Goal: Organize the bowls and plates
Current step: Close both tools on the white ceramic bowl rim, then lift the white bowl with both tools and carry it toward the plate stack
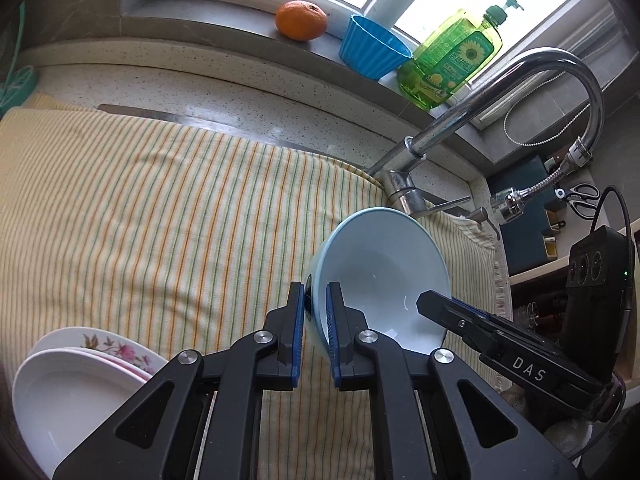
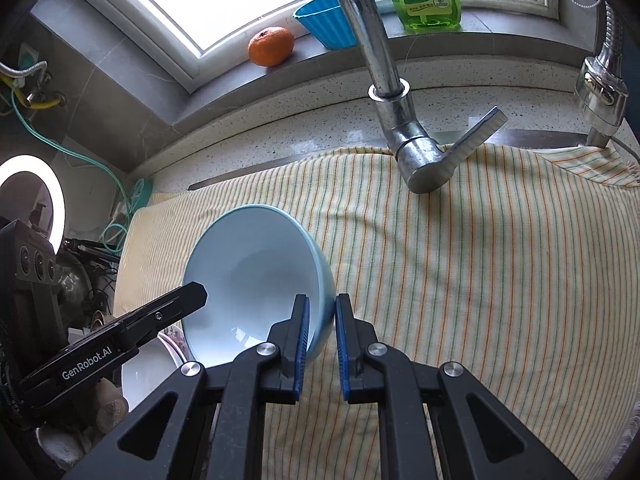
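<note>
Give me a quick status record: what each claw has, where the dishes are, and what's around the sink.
left claw: shut on the blue bowl's rim
right claw: shut on the opposite rim of the same bowl
blue bowl: tilted, held over the striped cloth
plates: white plate stacked on a floral plate, left side on the cloth
faucet: behind the cloth
windowsill: orange, blue cup, green soap bottle
</note>
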A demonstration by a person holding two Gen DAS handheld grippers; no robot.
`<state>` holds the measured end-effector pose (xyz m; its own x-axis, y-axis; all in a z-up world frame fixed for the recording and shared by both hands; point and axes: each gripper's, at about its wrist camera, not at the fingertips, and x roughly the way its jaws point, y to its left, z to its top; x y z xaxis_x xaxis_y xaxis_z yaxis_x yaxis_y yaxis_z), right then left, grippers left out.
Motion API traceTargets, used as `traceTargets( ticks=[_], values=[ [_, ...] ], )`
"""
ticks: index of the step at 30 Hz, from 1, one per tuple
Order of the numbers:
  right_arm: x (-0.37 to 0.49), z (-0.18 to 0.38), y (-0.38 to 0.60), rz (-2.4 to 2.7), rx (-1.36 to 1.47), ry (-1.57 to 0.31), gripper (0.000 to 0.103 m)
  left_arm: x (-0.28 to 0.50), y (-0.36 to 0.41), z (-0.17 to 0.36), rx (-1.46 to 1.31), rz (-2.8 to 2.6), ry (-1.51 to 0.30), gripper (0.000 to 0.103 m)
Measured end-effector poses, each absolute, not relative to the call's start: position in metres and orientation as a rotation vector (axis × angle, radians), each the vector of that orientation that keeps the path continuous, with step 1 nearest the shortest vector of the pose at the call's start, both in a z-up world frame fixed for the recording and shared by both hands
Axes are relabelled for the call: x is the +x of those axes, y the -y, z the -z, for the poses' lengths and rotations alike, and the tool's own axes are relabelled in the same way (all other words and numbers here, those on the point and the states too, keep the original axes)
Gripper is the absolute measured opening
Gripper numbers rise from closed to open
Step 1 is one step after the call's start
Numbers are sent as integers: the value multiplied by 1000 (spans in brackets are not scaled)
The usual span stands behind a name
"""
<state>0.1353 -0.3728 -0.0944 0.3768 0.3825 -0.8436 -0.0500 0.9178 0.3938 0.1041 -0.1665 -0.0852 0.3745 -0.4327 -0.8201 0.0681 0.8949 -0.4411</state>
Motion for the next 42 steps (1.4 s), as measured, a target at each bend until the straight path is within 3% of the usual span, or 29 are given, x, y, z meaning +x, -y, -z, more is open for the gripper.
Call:
traceTargets(
  ticks=[42],
  values=[
    [93, 61, 85, -636, 71, -1179, 12, -11, -91, 52, -594, 8, -977, 9]
  ],
)
